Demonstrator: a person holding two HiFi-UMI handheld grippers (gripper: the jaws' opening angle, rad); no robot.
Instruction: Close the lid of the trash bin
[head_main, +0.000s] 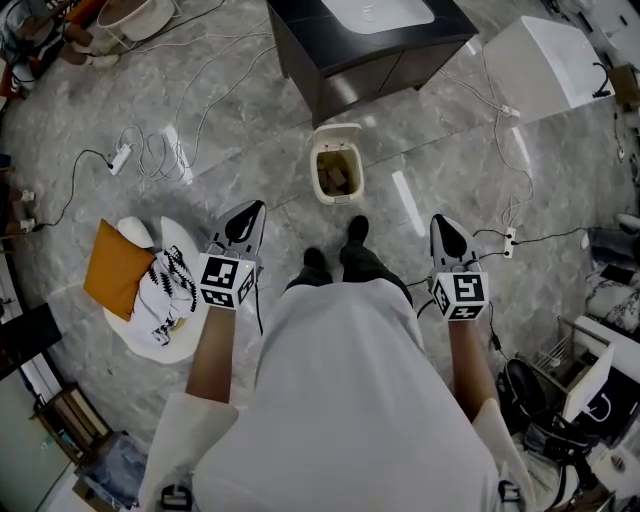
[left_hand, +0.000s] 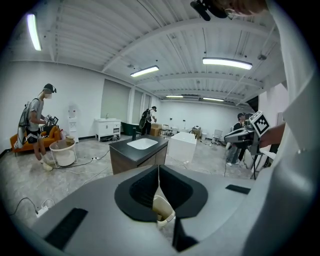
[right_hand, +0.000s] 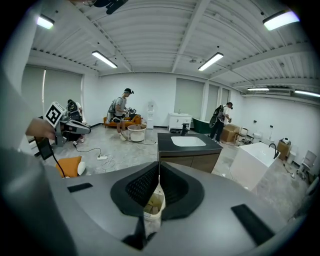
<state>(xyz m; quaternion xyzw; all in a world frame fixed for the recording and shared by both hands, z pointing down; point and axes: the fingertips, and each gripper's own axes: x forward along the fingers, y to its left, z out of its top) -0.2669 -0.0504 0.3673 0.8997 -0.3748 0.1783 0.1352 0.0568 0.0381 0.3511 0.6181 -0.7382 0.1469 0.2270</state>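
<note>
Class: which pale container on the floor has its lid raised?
The small cream plastic trash bin before the dark sink cabinet: its lid stands up behind the open mouth. The round white tub shows no lid.

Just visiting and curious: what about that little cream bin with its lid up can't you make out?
- Brownish contents of the small cream plastic trash bin: too small in the head view.
- Most of that bin in both gripper views: the shut left gripper and right gripper cover all but a sliver.
- How the raised white lid is hinged: too small, head view.
</note>
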